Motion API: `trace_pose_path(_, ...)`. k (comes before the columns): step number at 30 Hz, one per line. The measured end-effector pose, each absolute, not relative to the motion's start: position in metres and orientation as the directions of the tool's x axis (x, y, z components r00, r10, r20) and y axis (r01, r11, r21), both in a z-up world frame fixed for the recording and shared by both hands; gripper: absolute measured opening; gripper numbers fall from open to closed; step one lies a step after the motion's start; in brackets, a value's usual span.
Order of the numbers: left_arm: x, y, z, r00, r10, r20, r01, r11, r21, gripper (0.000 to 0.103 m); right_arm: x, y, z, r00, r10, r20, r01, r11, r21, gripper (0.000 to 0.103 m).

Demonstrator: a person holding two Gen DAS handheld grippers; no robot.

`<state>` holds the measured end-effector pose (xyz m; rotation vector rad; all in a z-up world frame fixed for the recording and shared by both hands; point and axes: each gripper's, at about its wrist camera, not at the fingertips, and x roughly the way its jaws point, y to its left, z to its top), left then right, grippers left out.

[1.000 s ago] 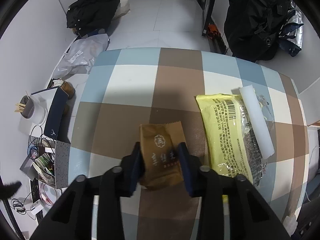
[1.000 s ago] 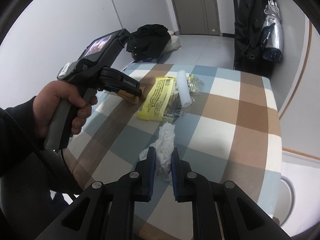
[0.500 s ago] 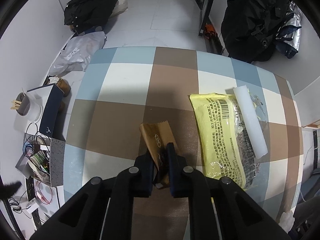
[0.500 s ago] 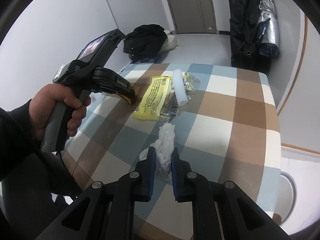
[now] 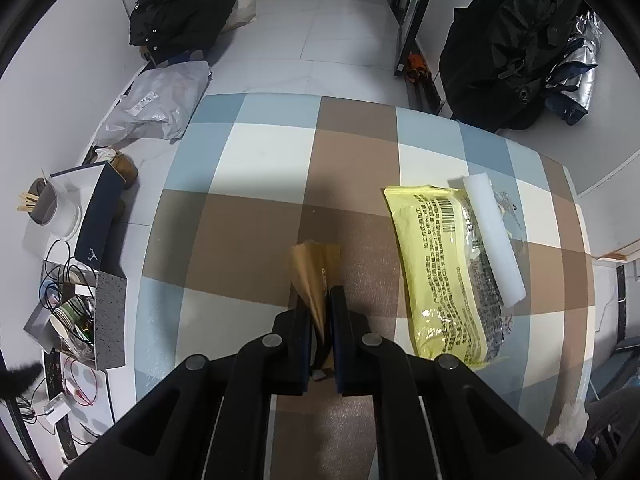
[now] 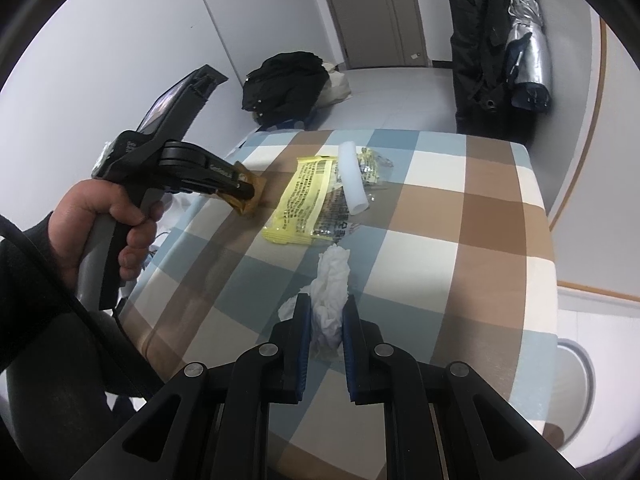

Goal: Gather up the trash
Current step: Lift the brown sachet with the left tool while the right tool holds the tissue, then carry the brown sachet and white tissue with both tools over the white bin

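My left gripper (image 5: 319,300) is shut on a brown snack wrapper (image 5: 316,276), pinched edge-on and lifted a little off the checked tablecloth (image 5: 248,216); it also shows in the right wrist view (image 6: 250,194). My right gripper (image 6: 325,312) is shut on a crumpled white tissue (image 6: 330,280) that rests on the cloth. A yellow plastic wrapper (image 5: 436,272) lies flat to the right of the left gripper, with a white foam tube (image 5: 494,236) on top of it.
Black coats (image 5: 508,40) hang beyond the table's far right corner. A black jacket (image 5: 180,8) and a grey plastic bag (image 5: 156,108) lie on the floor. Boxes, cups and cables (image 5: 68,280) clutter the floor by the table's left edge.
My left gripper closed on the brown wrapper, folding it upright, and raised it slightly. My right gripper stayed shut on the tissue.
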<state>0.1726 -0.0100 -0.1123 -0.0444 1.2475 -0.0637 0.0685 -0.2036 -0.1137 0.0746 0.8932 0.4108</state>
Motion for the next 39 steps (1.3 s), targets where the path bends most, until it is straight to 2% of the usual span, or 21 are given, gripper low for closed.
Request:
trace_pose_path(5, 0.169, -0.007, -0.108, 0.328, -0.103, -0.939, 0.038, 0.995, -0.096, 0.005, 0.068, -0.204, -0.113, 0.559, 0.374, -0.74, -0.309, 0.922, 0.233, 0.014)
trace_pose_path(10, 0.163, -0.001, -0.101, 0.346, -0.19, -0.919, 0.041, 0.981, -0.187, 0.005, 0.067, -0.204, -0.113, 0.56, 0.373, -0.74, -0.304, 0.923, 0.235, 0.014)
trace_pose_path(23, 0.149, 0.01, -0.094, 0.324, -0.241, -0.915, 0.023, 0.969, -0.247, 0.005, 0.067, -0.207, -0.114, 0.555, 0.38, -0.74, -0.29, 0.922, 0.255, 0.014)
trace_pose_path(30, 0.122, 0.014, -0.063, 0.404, -0.252, -0.879, 0.04, 0.965, -0.258, 0.005, 0.068, -0.21, -0.113, 0.548, 0.373, -0.749, -0.255, 0.927, 0.275, 0.014)
trace_pose_path(39, 0.089, 0.029, -0.022, 0.533, -0.284, -0.797, 0.04, 0.949, -0.312, 0.005, 0.063, -0.208, -0.086, 0.585, 0.379, -0.717, -0.248, 0.925, 0.286, 0.014)
